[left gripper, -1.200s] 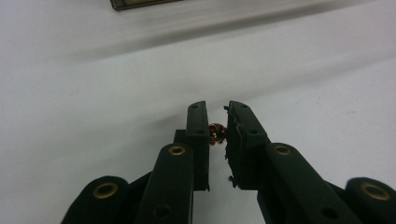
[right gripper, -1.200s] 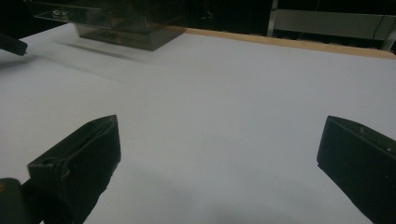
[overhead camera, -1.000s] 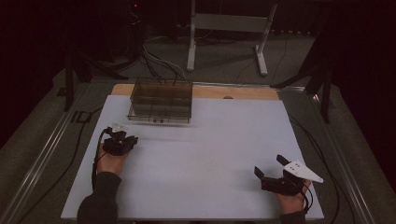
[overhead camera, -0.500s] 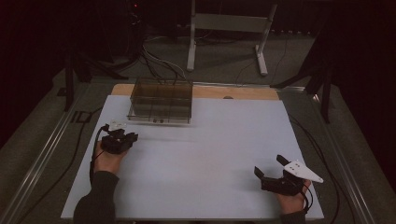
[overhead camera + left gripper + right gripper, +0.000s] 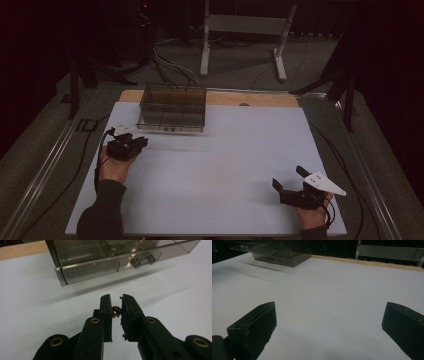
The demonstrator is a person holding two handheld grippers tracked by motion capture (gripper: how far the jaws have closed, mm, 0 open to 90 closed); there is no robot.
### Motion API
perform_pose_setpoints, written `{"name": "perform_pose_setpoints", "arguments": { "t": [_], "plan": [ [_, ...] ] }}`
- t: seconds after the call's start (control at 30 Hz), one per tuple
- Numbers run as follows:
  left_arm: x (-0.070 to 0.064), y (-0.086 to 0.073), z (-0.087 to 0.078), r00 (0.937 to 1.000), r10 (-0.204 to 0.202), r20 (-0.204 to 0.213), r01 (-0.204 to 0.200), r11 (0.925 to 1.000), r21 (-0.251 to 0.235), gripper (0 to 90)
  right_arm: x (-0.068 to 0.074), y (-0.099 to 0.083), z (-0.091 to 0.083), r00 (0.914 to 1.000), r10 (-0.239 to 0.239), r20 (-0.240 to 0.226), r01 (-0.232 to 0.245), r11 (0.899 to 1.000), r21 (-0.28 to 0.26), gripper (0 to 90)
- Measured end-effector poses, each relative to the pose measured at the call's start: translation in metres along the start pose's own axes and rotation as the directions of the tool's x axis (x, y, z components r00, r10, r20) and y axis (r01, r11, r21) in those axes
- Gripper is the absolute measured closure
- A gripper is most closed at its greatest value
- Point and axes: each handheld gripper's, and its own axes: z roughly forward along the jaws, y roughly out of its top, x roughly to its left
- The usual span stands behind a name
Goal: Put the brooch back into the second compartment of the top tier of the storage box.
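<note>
Left tool (image 5: 116, 303) pinching small coppery round piece (image 5: 115, 310) between nearly closed jaws, hovering over white desk (image 5: 225, 165) just before smoky clear compartment box (image 5: 172, 107). Right tool (image 5: 292, 180) sitting near right front edge, jaws spread wide, gripping nothing.

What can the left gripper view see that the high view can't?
The left gripper view catches a tiny shiny coppery piece pinched between the left gripper's black jaws, plus two little round knobs on the smoky clear plastic box. The high view takes in the right gripper with its jaws open near the front right of the white table, both hands, and the metal stand on the floor behind. Both see the box, the white table and the left gripper.
</note>
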Motion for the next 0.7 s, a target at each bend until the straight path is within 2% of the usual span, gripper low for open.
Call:
{"name": "perform_pose_setpoints", "arguments": {
  "t": [0.7],
  "plan": [
    [-0.002,0.025,-0.011,0.9996,0.027,0.008,-0.027,0.9993,-0.025,80.5,0.000,0.000,0.000,1.0000,0.000,-0.001,0.000,1.000,0.000,0.2]
  ]
}}
